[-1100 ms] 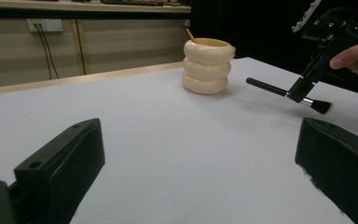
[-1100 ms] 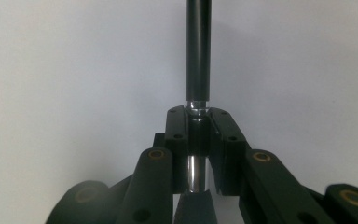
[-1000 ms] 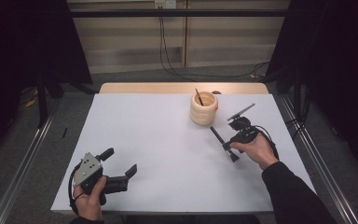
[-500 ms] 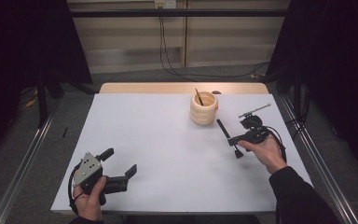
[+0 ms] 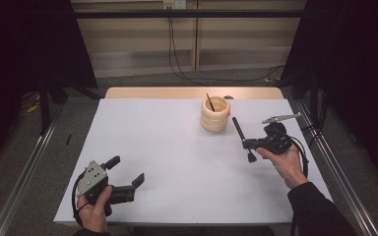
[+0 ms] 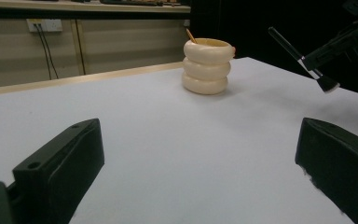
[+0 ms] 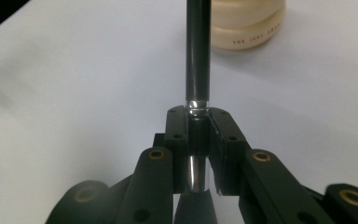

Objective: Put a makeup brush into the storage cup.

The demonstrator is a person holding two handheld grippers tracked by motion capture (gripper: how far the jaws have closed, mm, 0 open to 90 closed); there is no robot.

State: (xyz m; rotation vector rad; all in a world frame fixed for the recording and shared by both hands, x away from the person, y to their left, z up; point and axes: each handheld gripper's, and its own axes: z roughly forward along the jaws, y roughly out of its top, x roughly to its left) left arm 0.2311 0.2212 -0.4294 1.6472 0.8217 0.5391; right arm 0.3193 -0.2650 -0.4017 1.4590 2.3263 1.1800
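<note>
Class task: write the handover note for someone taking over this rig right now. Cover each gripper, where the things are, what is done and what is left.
Right gripper: shut on the black brush, gripped near the ferrule, handle pointing toward the holder, bristles toward the person, held above the table.
Left gripper: open, nothing between its jaws, low over the near left of the white table.
Cream ringed holder: upright at the far side, one thin stick already in it.
Done: brush picked up.
Left: probably putting the brush into the holder.

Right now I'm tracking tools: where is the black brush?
In the high view, the black brush sits clamped in the right gripper, right of table centre, near the cream holder.
</note>
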